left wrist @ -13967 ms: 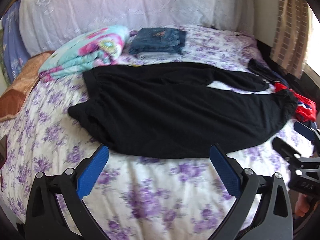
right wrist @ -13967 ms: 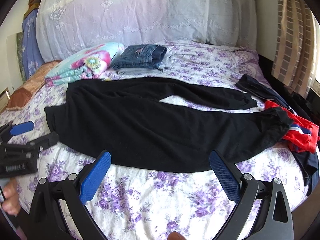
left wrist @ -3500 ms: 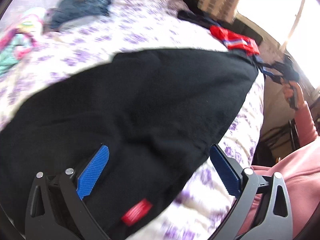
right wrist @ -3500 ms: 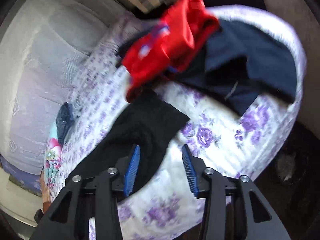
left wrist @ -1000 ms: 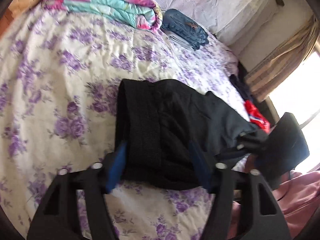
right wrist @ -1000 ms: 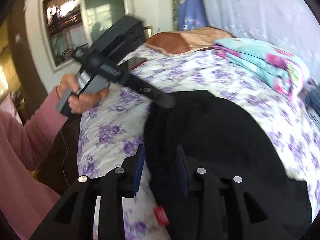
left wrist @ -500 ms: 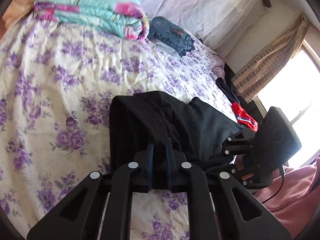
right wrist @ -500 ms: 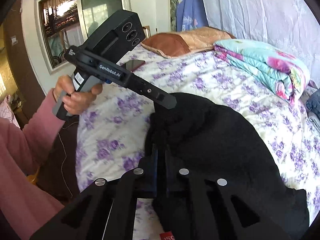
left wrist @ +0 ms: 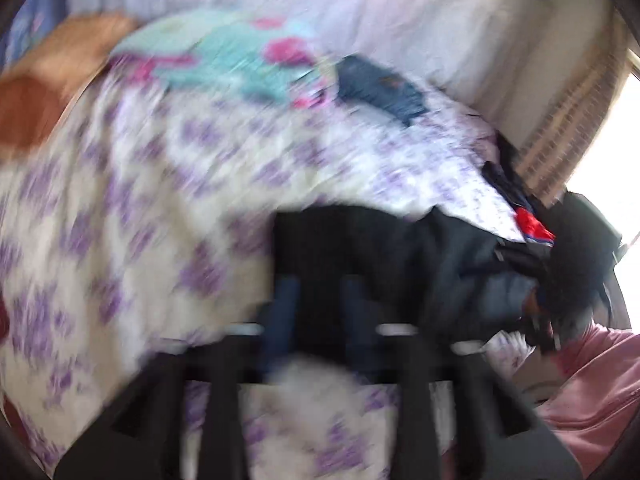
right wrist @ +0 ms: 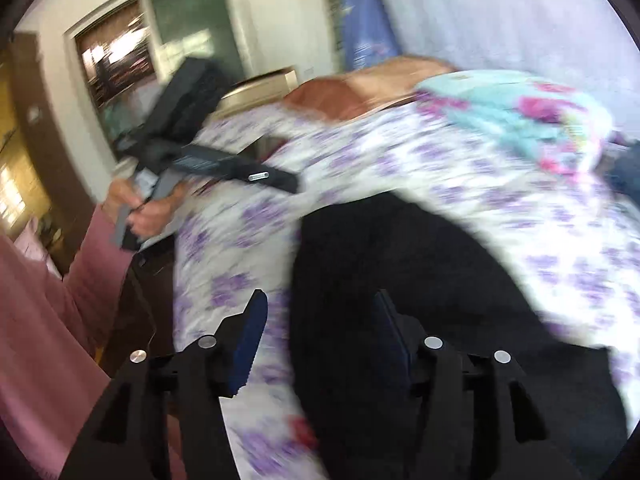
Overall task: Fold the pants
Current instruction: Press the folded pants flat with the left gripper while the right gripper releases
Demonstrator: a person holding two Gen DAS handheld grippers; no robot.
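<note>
The black pants (left wrist: 360,248) lie folded in a pile on the floral bed sheet (left wrist: 140,220); both views are motion-blurred. My left gripper (left wrist: 318,304) has its blue pads parted a little, with black cloth lying between and beyond them. In the right wrist view the pants (right wrist: 400,264) spread ahead and to the right. My right gripper (right wrist: 320,336) is open, its left pad over the sheet and its right pad over the pants. The left gripper (right wrist: 240,168) shows there, held in a hand at the upper left.
A folded teal floral blanket (left wrist: 224,64) and folded jeans (left wrist: 380,88) sit at the head of the bed. A red garment (left wrist: 532,228) and dark clothes lie at the right edge by the curtain. A brown pillow (right wrist: 360,88) lies near the window wall.
Both grippers were shut on the pants half a second ago and have now opened and let go. Both views swing fast and blur; the left gripper has pulled away from the pile.
</note>
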